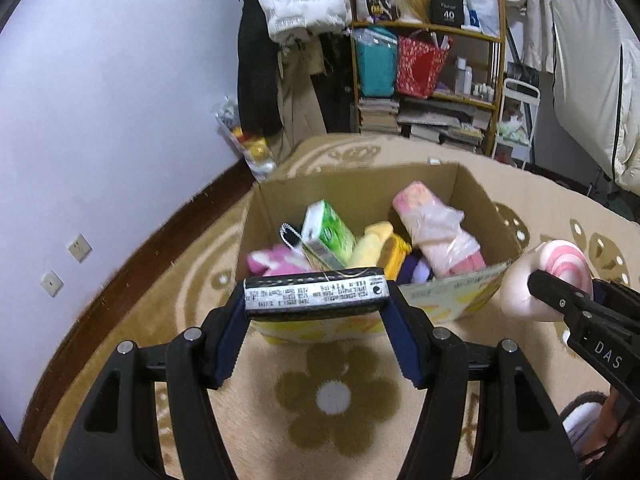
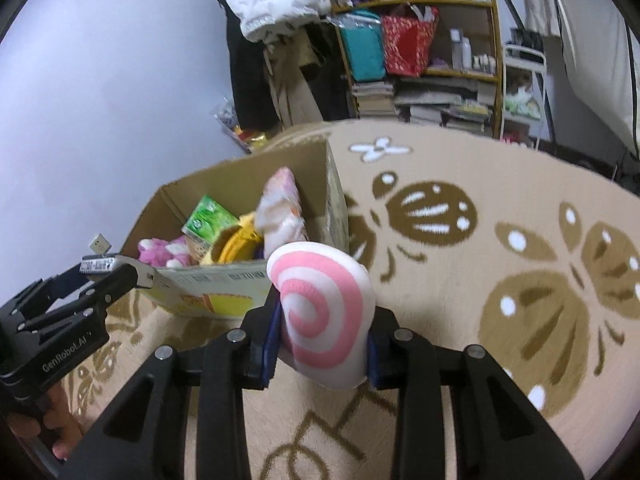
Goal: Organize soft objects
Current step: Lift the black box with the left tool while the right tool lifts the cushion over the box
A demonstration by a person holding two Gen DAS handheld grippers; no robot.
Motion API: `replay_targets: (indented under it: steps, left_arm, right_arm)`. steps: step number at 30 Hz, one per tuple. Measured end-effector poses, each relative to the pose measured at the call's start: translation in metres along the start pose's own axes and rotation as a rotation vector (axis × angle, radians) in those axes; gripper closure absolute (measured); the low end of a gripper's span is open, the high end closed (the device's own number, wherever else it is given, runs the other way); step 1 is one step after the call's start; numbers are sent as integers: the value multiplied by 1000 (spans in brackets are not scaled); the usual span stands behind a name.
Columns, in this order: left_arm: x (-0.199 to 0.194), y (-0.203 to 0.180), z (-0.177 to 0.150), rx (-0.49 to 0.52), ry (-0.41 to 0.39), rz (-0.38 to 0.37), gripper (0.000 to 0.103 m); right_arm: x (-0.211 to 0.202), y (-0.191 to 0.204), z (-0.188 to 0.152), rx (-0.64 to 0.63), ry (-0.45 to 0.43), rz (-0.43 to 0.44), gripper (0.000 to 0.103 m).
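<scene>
Left gripper (image 1: 316,300): jaws clamp black-edged pack (image 1: 316,294) above near rim of cardboard box (image 1: 360,184), ready for drop. Right gripper (image 2: 324,340): jaws squeeze pink-swirl plush (image 2: 324,312) just beside box; you carry both clear of rug (image 2: 460,280).

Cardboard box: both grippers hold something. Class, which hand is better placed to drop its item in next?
Probably left. The left gripper, clamping a flat pack, sits over the cardboard box near rim; the right gripper, squeezing the swirl plush, hangs beside the box.
</scene>
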State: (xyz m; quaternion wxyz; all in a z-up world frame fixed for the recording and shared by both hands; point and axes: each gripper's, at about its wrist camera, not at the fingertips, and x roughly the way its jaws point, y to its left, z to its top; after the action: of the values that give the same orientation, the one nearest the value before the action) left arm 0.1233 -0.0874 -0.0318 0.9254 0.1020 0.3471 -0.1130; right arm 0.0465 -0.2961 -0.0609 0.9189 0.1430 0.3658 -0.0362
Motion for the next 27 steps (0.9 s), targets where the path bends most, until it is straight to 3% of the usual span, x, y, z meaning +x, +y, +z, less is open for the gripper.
replay_targets:
  steps: [14, 27]
  left_arm:
    - [-21, 13, 41, 14, -142, 40, 40]
    - [3, 22, 60, 12, -156, 80, 40]
  right_arm:
    - [-19, 22, 32, -96, -116, 22, 67]
    - [-9, 44, 66, -190, -179, 41, 64]
